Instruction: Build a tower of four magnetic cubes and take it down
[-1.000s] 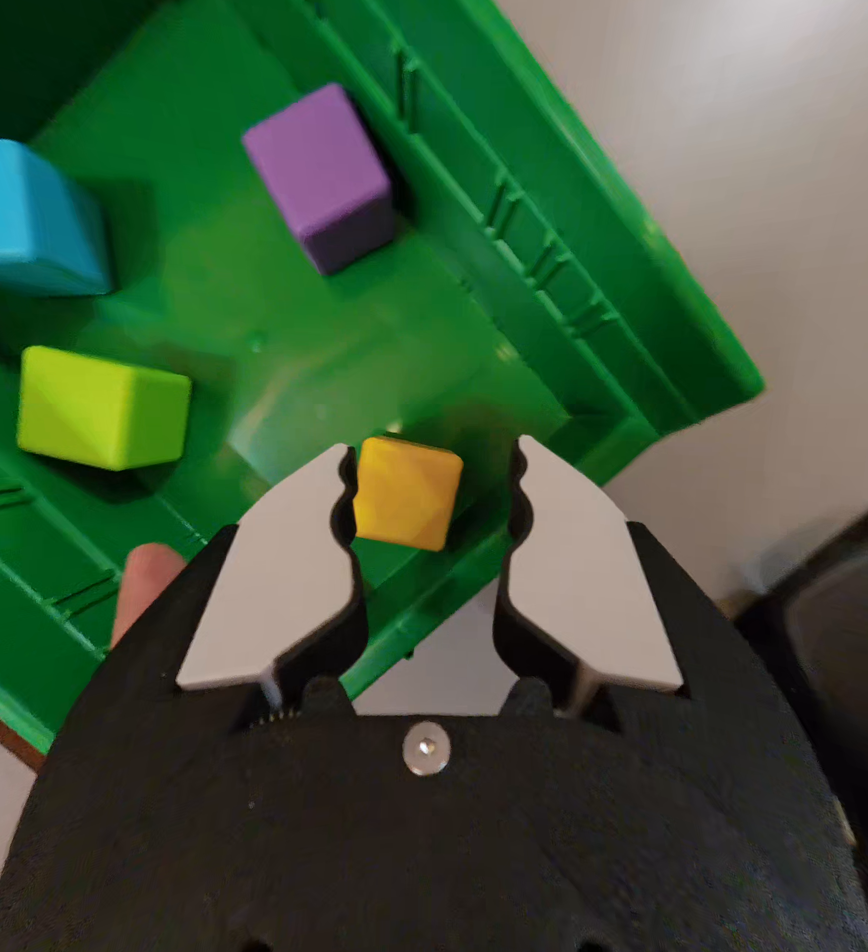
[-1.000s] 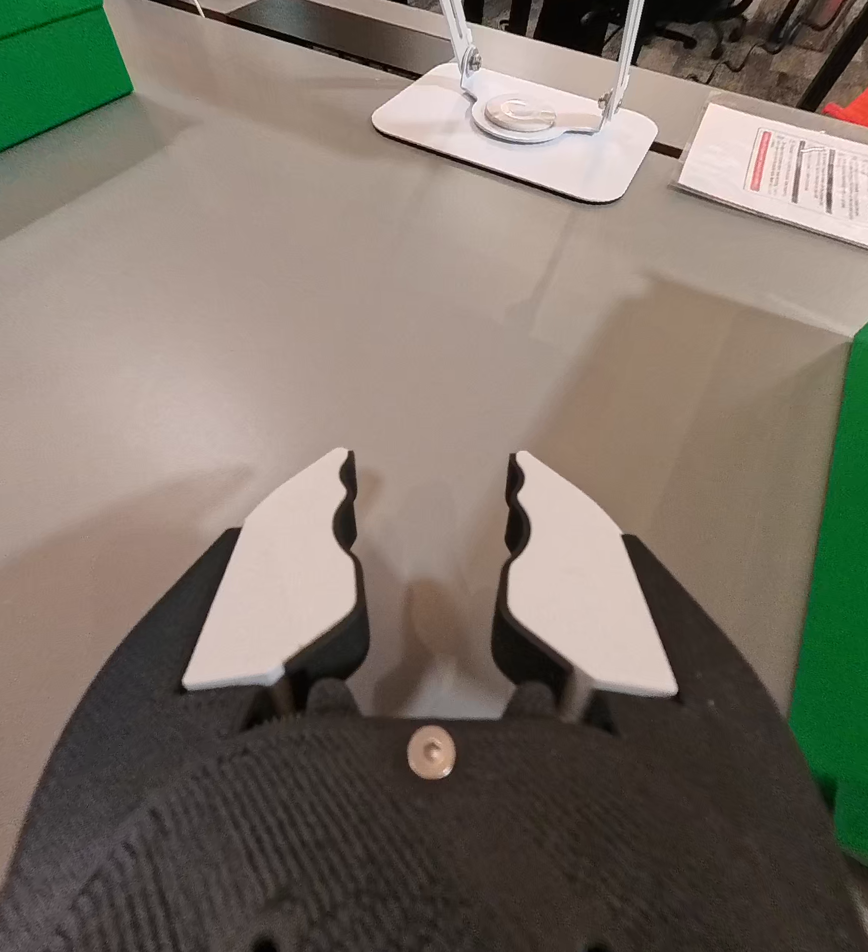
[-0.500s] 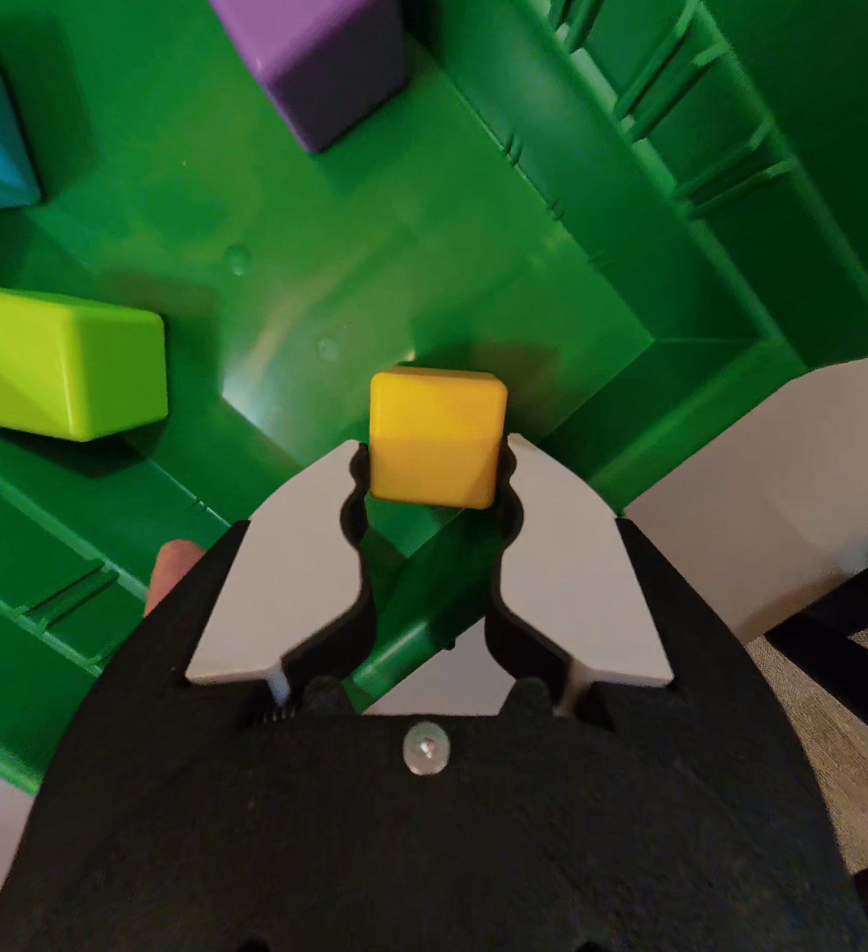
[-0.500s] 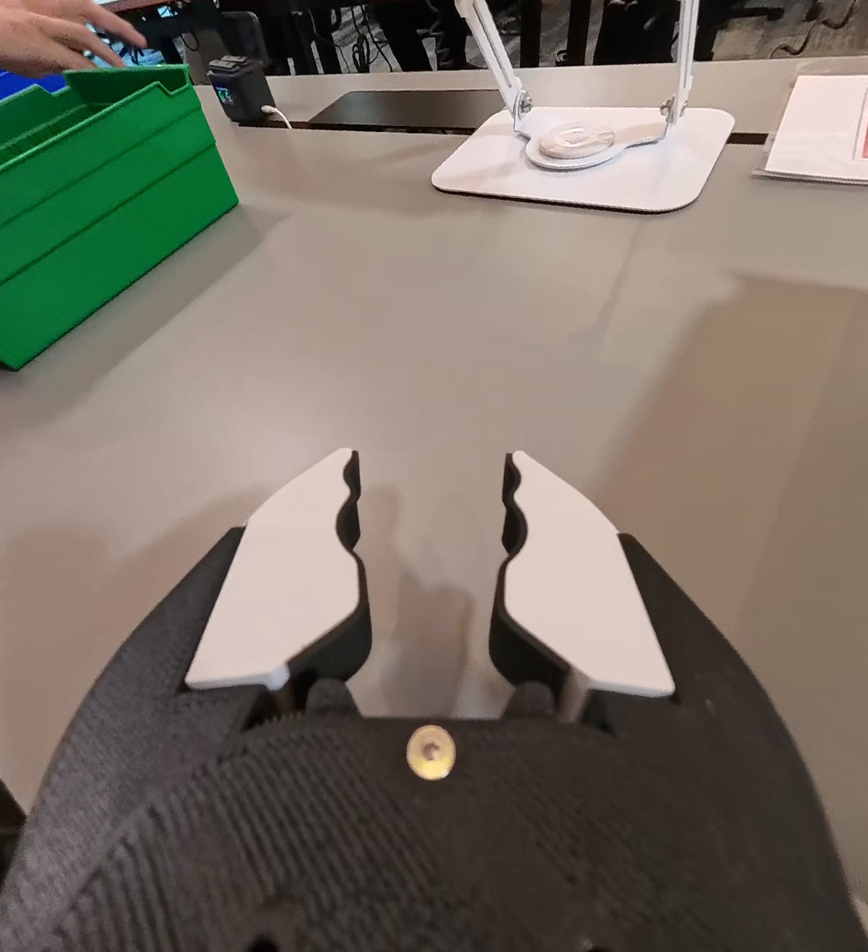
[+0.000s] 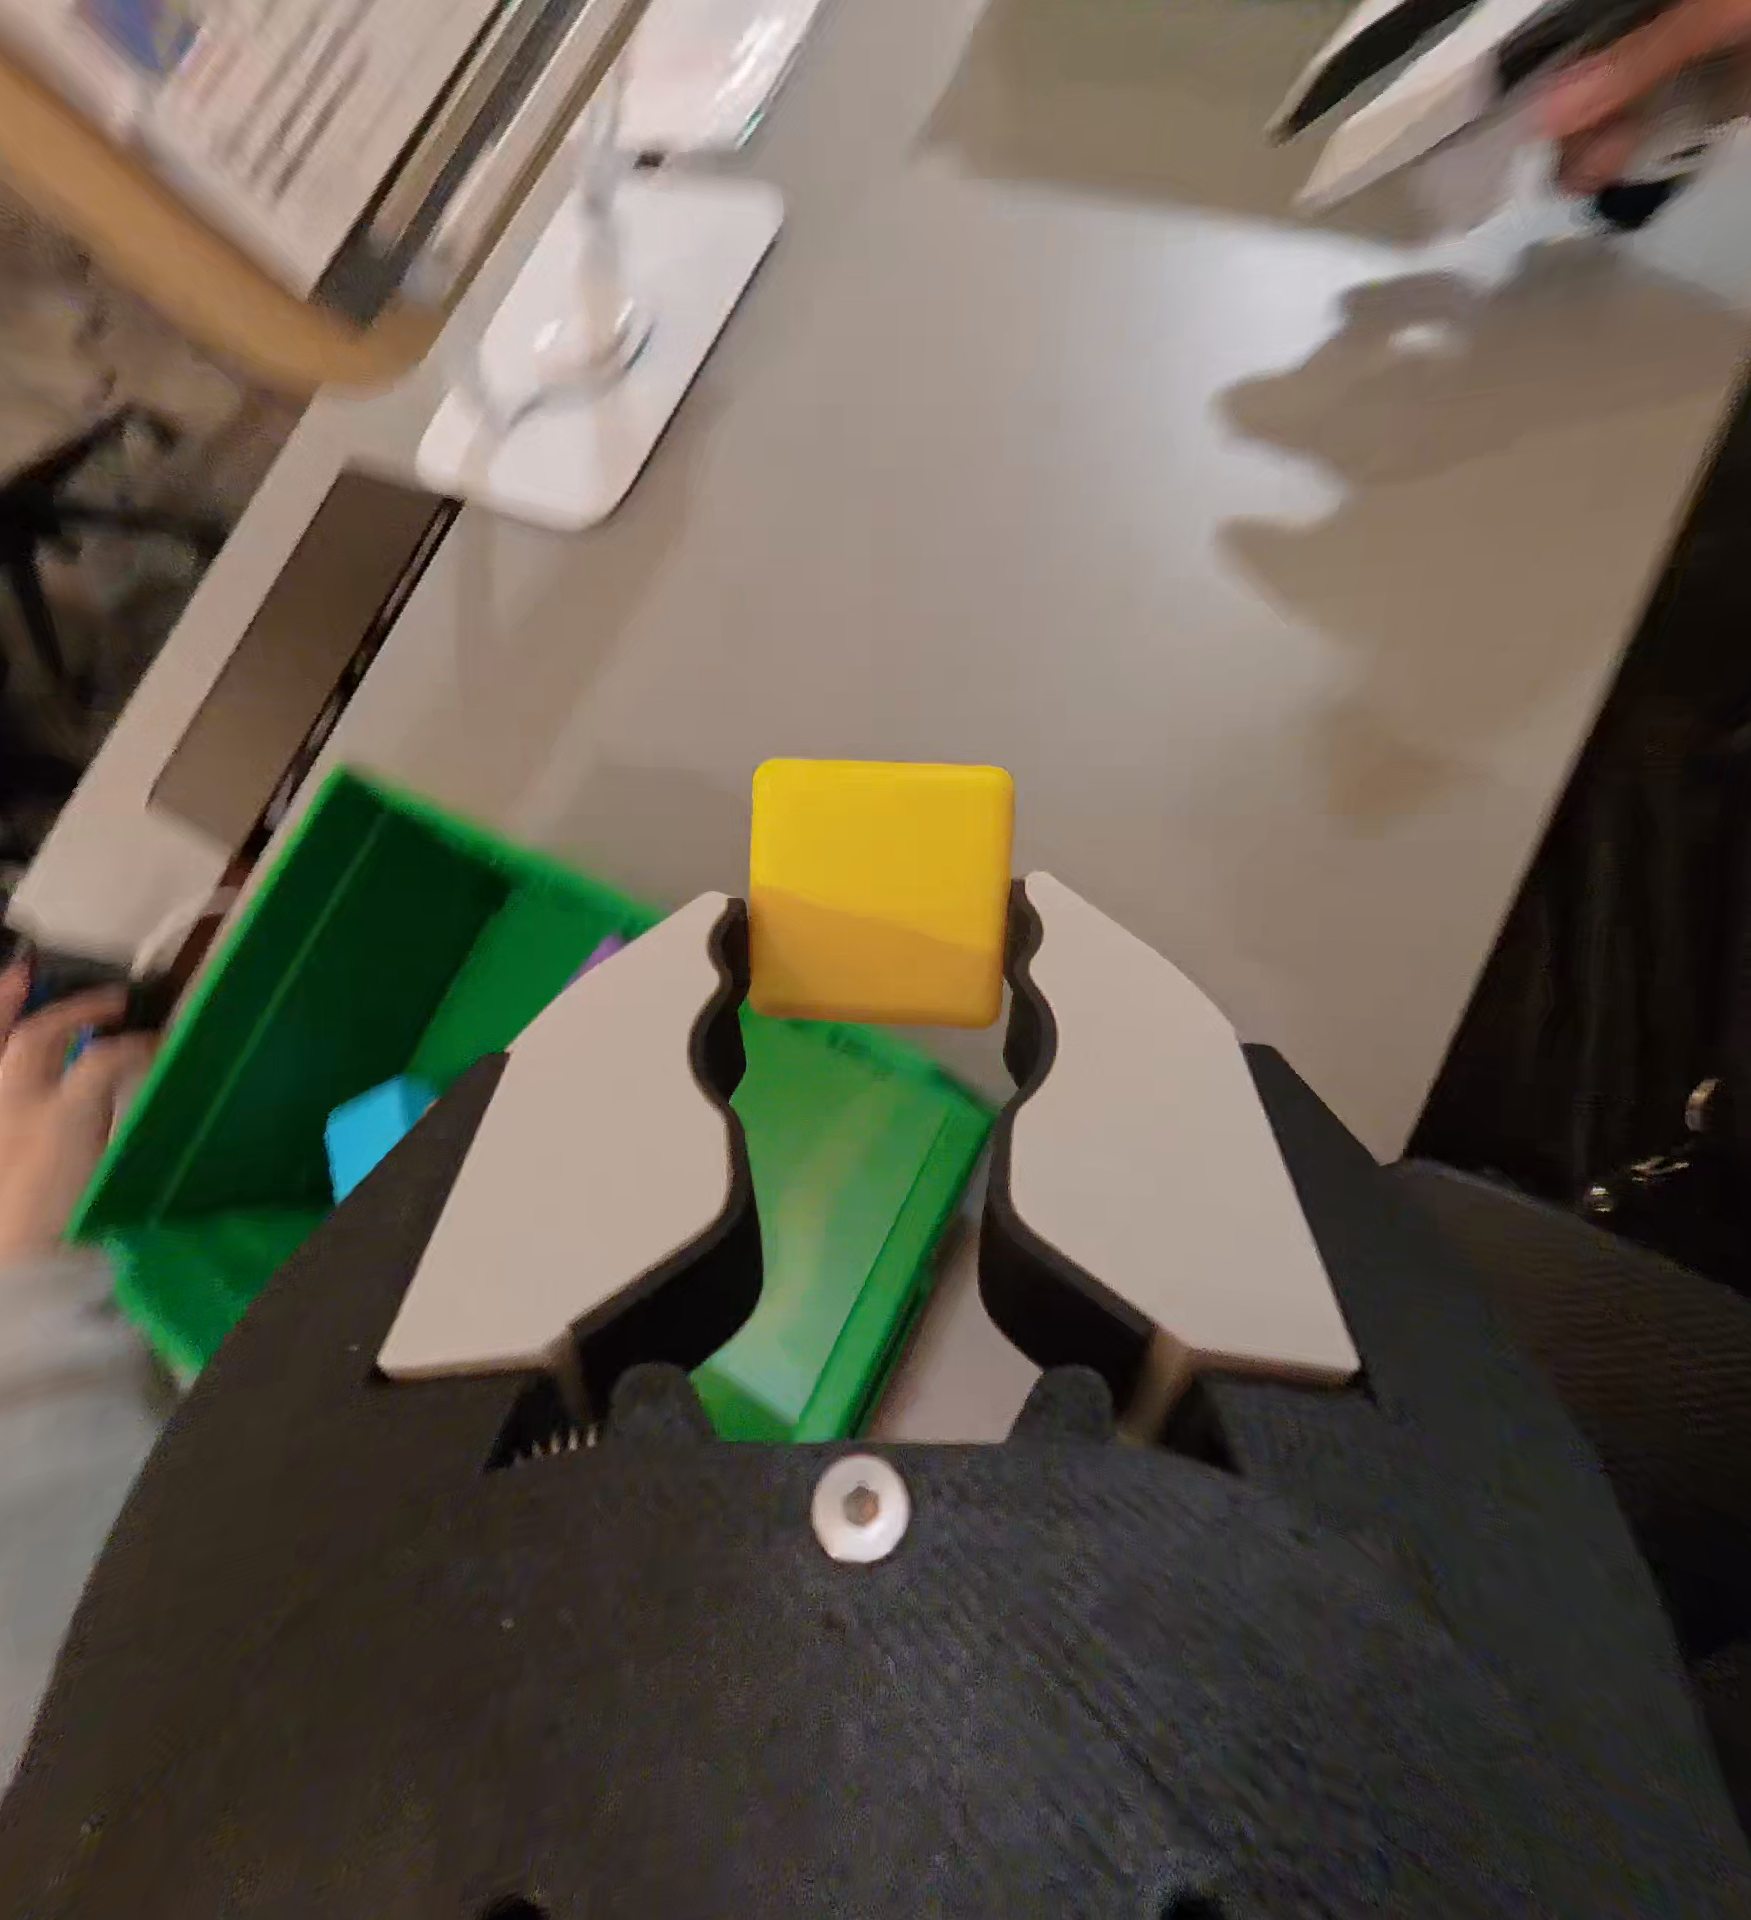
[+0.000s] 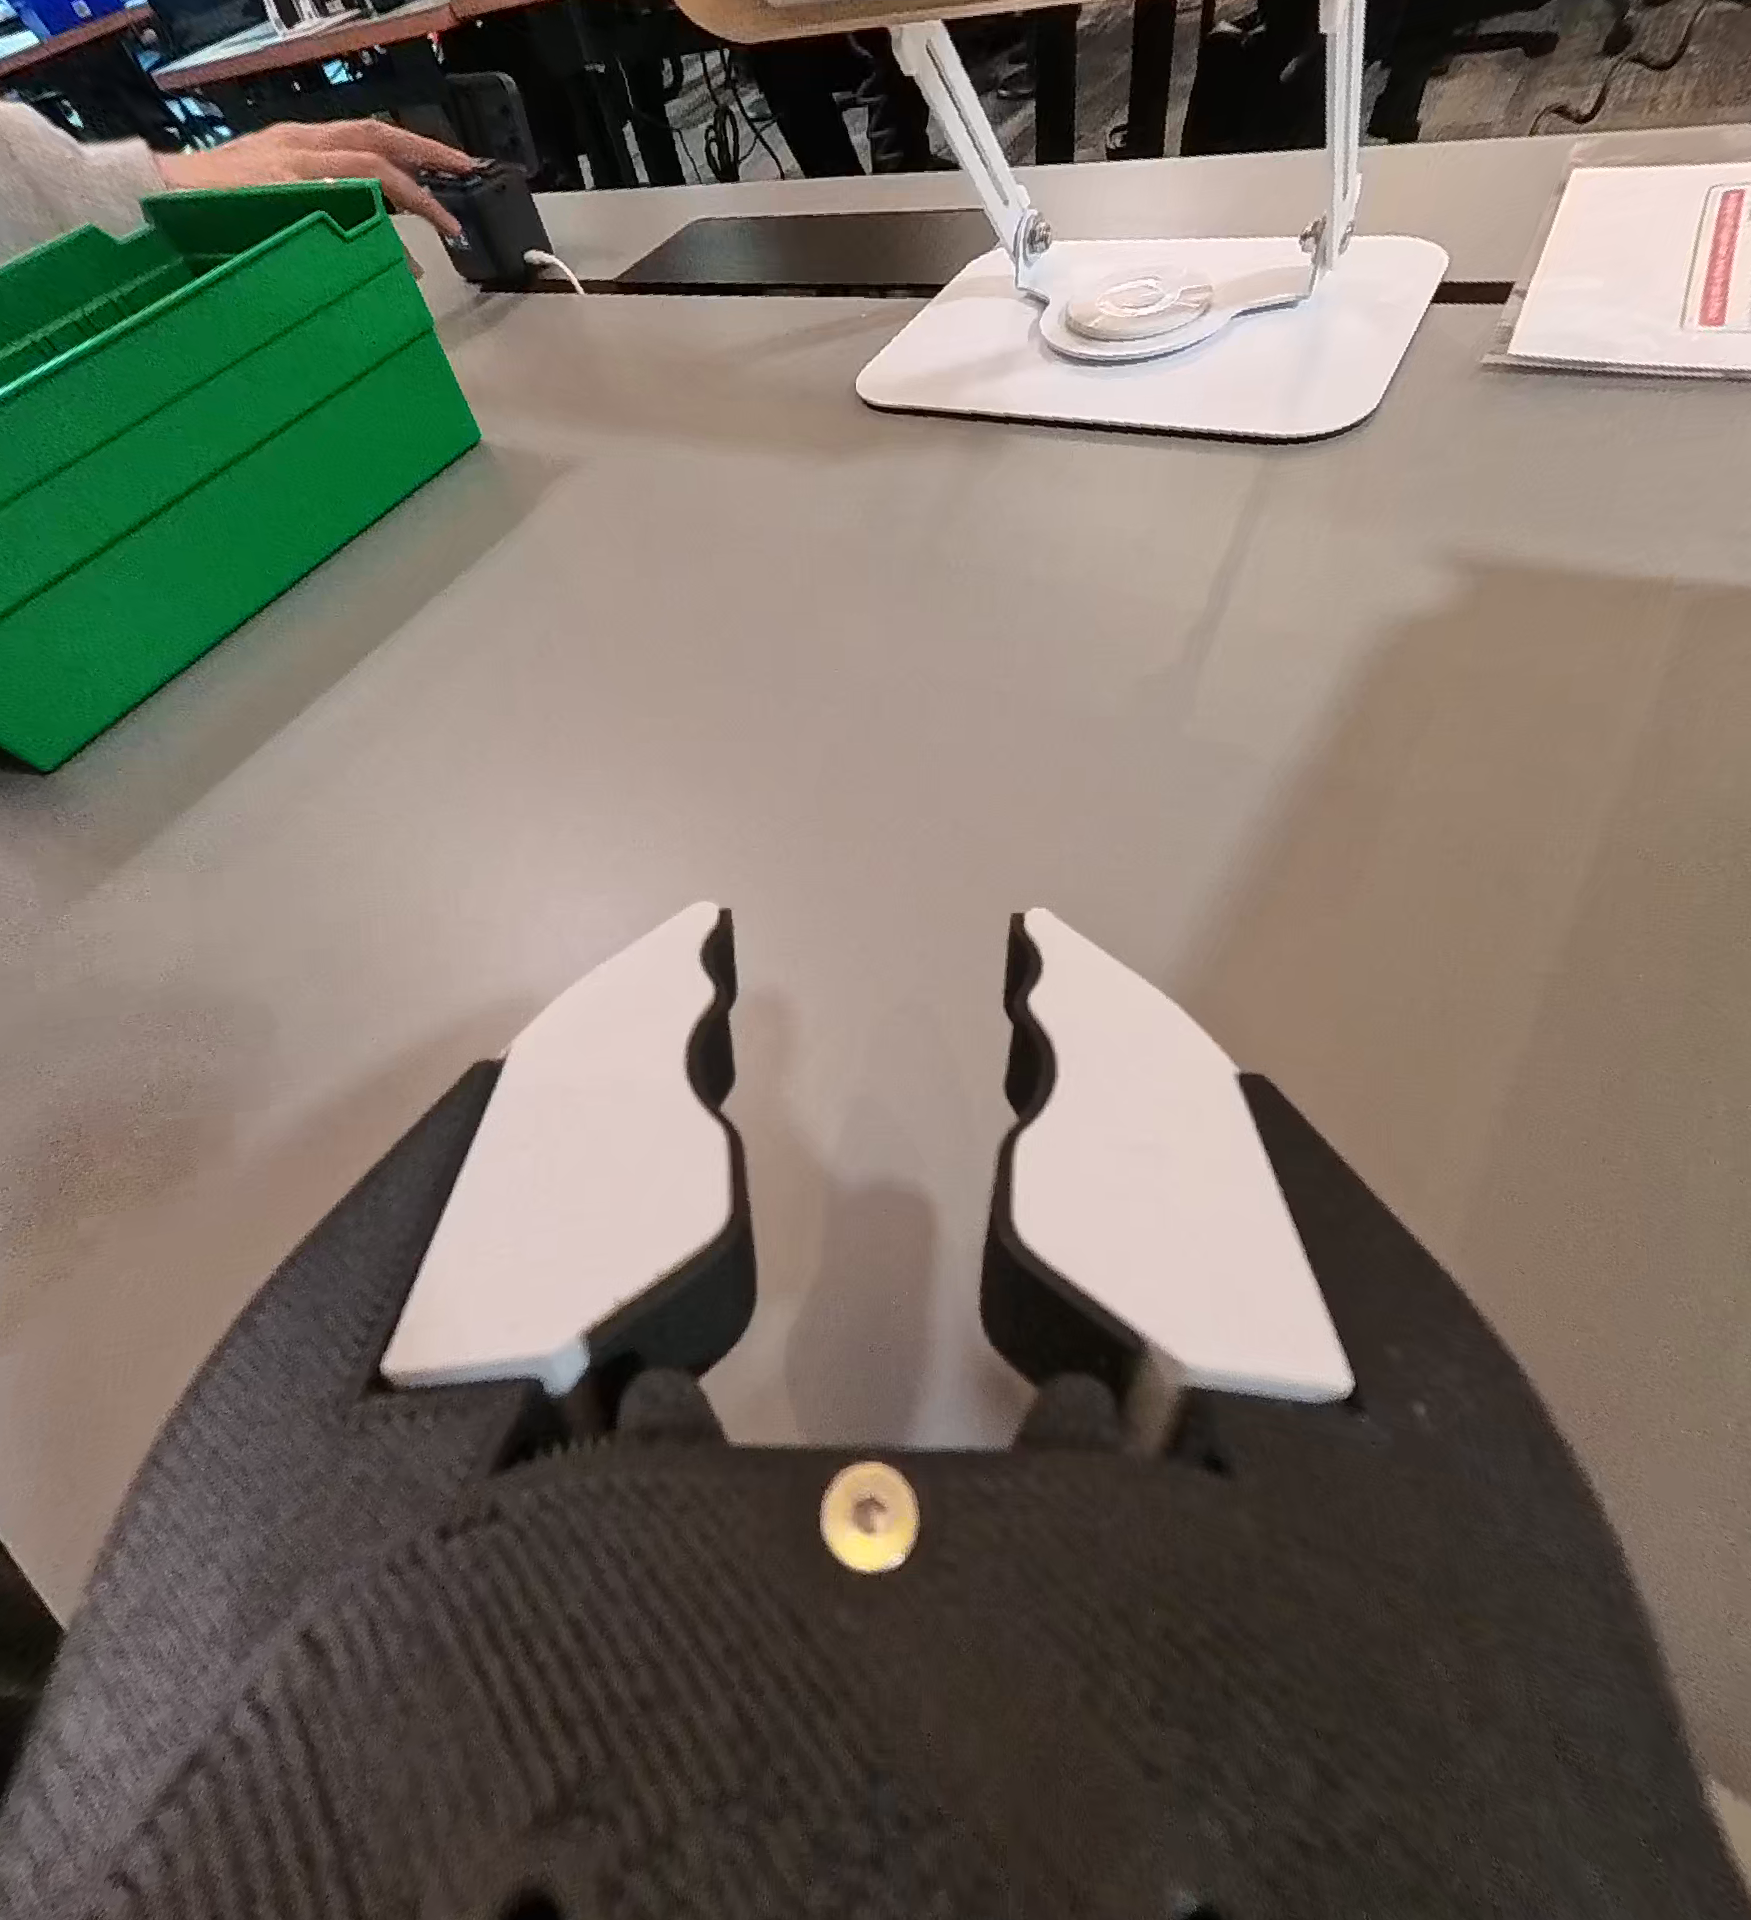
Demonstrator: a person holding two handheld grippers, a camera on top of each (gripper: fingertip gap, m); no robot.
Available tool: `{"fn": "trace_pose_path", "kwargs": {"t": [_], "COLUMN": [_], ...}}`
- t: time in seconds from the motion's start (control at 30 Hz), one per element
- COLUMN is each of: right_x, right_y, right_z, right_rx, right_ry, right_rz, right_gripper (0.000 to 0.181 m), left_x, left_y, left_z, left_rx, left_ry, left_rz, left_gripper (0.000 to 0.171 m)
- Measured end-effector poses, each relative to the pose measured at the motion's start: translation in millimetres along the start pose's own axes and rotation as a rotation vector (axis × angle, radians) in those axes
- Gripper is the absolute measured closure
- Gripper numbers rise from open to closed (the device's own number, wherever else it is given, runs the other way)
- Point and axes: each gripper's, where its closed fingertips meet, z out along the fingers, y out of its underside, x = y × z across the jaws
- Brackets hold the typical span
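Yellow block [image 5: 881,894]: we see it pinched between the left gripper [image 5: 876,961] fingertips, raised above the green bin [image 5: 258,997].
Bin contents: a blue block [image 5: 372,1127].
Right gripper [image 6: 869,940]: we see its jaws parted, holding nothing, over the grey table [image 6: 954,644].

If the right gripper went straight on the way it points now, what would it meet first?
Probably the bare grey table: the open right gripper tilts slightly down at it. Skimming above, it would likely reach the white stand base next. Depth is unclear.
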Motion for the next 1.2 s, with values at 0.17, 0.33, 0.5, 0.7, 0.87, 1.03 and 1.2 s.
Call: {"fn": "trace_pose_path", "kwargs": {"t": [0.17,0.33,0.5,0.7,0.87,1.03,1.2], "right_x": [-3,-5,-1,6,11,11,7], "right_y": [4,15,28,32,32,33,33], "right_z": [-12,-26,-42,-55,-60,-61,-59], "right_rx": [0.011,-0.007,-0.031,-0.020,-0.006,-0.010,-0.013], "right_ry": [0.014,0.051,0.108,0.147,0.154,0.155,0.149], "right_rz": [-0.028,-0.081,-0.138,-0.123,-0.083,-0.085,-0.097], "right_gripper": [0.130,0.130,0.131,0.134,0.134,0.134,0.133], "left_x": [69,103,114,108,115,114,113], "left_y": [-75,-114,-85,-97,-98,-86,-84], "left_z": [44,135,241,293,302,309,307], "left_rx": [0.135,0.227,0.019,0.000,0.015,-0.002,0.020], "left_ry": [0.233,0.383,0.486,0.489,0.478,0.449,0.437], "left_rz": [0.225,0.257,0.259,0.255,0.298,0.312,0.291], "left_gripper": [0.122,0.122,0.122,0.122,0.122,0.122,0.122]}}
